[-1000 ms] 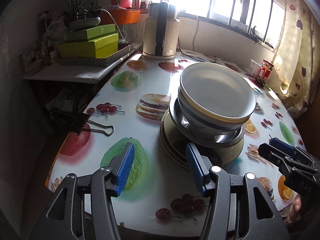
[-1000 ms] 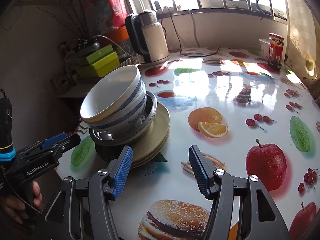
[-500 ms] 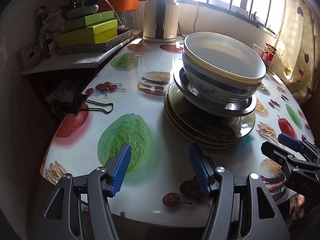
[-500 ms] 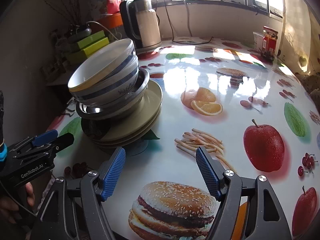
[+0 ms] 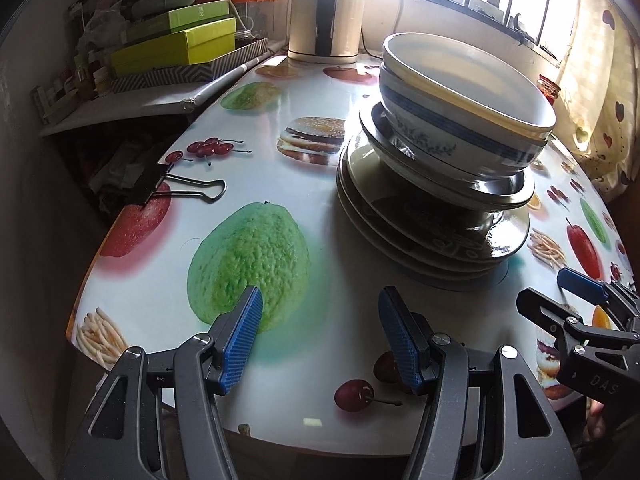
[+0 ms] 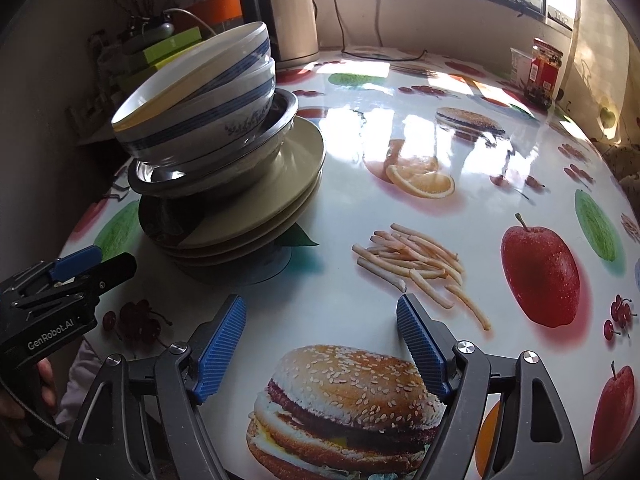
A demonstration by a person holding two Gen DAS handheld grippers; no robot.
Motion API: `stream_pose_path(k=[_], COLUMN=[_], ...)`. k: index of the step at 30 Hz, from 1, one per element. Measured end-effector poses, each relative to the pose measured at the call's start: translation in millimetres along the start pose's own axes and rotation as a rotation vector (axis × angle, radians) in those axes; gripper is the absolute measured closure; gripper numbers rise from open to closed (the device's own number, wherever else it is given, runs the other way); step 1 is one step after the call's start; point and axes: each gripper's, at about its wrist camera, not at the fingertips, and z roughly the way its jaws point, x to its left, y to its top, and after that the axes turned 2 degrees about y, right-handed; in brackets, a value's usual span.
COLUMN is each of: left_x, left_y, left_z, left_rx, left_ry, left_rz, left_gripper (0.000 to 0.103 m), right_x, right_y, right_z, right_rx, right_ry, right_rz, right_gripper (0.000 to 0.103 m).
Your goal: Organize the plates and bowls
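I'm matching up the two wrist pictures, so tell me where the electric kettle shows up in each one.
Left wrist view: the electric kettle stands at top centre, behind and left of the stack of bowls and plates.
Right wrist view: the kettle stands at top, left of centre, behind and right of the stack.
Shared landmark: that stack.

Table covering [image 6: 400,128]: glossy, smooth, printed, reflecting window light. Two upper bowls [image 6: 208,96]: glazed ceramic, blue-banded. Bowl beneath [image 6: 224,160]: polished metal. Plates [image 6: 288,184]: smooth, satin beige glaze. Gripper pads [image 5: 242,338]: ribbed blue rubber-like. Binder clip [image 5: 168,188]: black metal, wire handles.
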Motion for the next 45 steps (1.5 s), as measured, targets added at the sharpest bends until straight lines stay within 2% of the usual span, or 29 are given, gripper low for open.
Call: stream_pose_path(k=[11,19,45], left_x=[-3.2,-7.3,-6.8], left_y=[1.7,2.2,2.0], left_z=[4.1,6.1,6.2], left_rx=[0.007,0.011,0.008], left_ry=[0.011,0.046,0.051], left_rz=[0.016,0.028,0.023], left_gripper=[0.036,0.036,0.035], right_x=[0.4,0.5,0.6], right_y=[0.7,-0.5,0.1], right_z=[2.3,3.6,5.4], right_rx=[-0.003,-0.002,0.0], right_ry=[-0.032,-0.066,-0.105], right_rz=[-0.007,-0.013,-0.012], right_gripper=[0.018,0.016,0.011])
